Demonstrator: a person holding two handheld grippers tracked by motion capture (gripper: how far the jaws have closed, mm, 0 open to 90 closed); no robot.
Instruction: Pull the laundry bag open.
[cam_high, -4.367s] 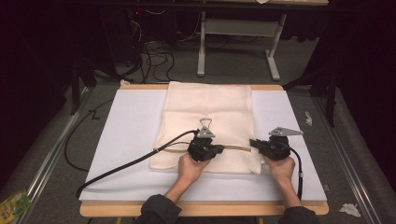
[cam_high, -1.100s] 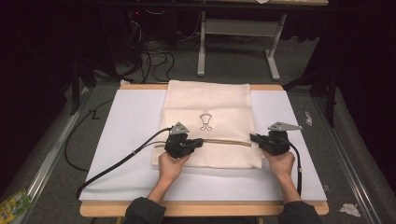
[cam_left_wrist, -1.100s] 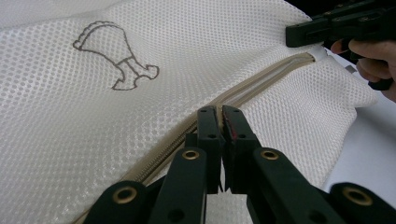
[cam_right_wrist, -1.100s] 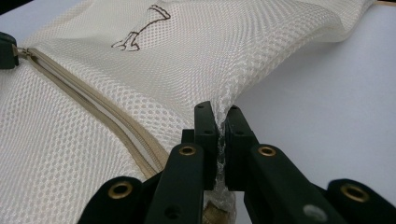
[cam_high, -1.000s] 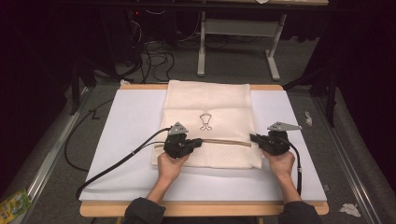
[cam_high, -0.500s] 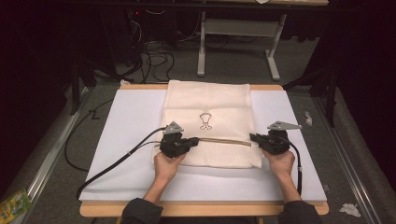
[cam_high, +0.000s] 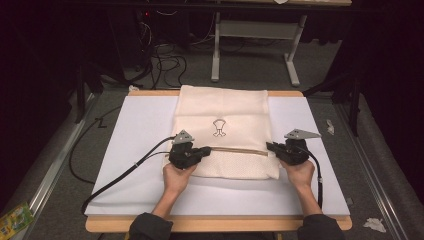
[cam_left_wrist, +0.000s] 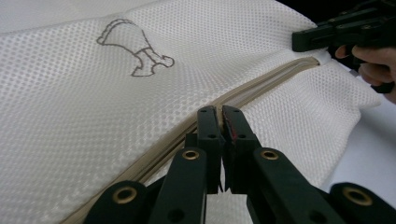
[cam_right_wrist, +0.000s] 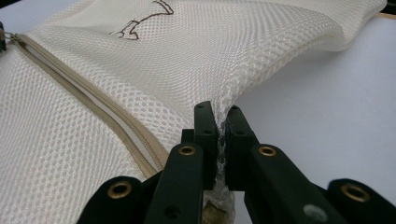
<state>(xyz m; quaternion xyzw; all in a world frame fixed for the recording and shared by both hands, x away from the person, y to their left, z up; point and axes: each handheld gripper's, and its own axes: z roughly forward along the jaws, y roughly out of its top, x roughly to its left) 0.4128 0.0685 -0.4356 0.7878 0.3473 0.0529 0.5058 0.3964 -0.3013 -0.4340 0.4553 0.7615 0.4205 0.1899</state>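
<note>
- Jaws of the left gripper are pressed together over the beige zipper of a cream mesh bag; what sits between the tips, a pull tab or just the zipper tape, is too small to make out.
- Jaws of the right gripper are clamped on a pinched ridge of the bag's mesh at its right edge, beside the zipper's end, and the netting is drawn up taut between them.
- In the high view both forearms come in from the near edge of the counter; the left hand holds its gripper at the zipper's left end, and the right hand holds its gripper at the right end, the two pointing toward each other.
- The bag lies flat on the white sheet covering the counter, centred, its far edge reaching the counter's back rim.
- The gripper bodies hide both ends of the zipper from above; dark sleeves are cut off at the bottom of the frame.
- A small brown outline drawing is printed on the bag above the zipper; what it depicts is unclear, and no lettering can be read.
- Black cable trails from the left gripper off the counter's left side.
</note>
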